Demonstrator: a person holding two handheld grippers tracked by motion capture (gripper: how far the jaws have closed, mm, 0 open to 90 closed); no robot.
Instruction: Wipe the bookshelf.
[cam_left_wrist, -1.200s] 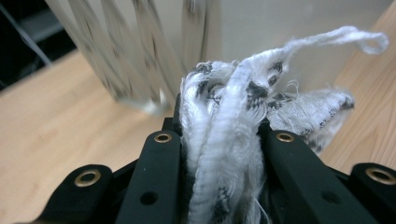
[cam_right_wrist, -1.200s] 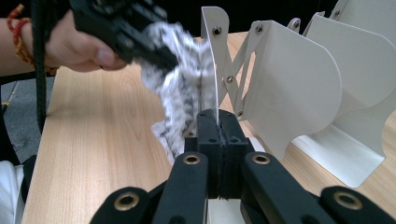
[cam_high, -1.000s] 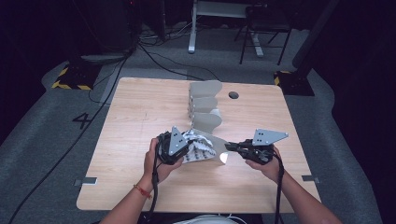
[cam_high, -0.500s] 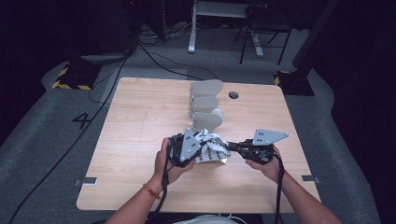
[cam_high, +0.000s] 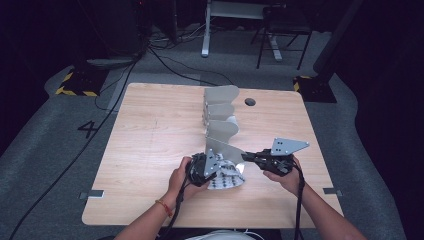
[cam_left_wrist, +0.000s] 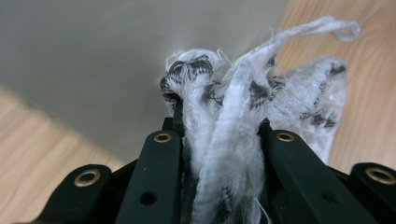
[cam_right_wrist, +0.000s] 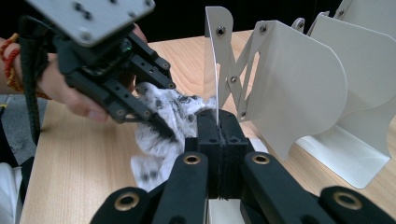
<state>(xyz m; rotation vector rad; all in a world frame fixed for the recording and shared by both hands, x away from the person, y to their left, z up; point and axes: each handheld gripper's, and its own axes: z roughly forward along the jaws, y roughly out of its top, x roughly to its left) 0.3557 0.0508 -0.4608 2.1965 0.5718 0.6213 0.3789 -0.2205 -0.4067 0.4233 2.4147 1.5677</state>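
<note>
On the left of the high view, the left claw sits low over the near part of the wooden table, held in the person's left hand. Its jaws are clamped on a white cloth with dark markings; in the left gripper view the bunched cloth fills the gap between the two black jaws and spills out past their tips, with a loose frayed strand curling up above it. The rest of the cloth lies crumpled on the table just beside the claw, toward the middle.

Behind the cloth stands a white folding rack of curved metal plates, running away from the person along the table's middle. Its nearest plate leans over the cloth.

To the right, the right claw, held in the right hand, points left toward the rack. In the right gripper view its jaws are pressed together on the thin edge of the nearest plate, with the cloth and the left claw just beyond them.
</note>
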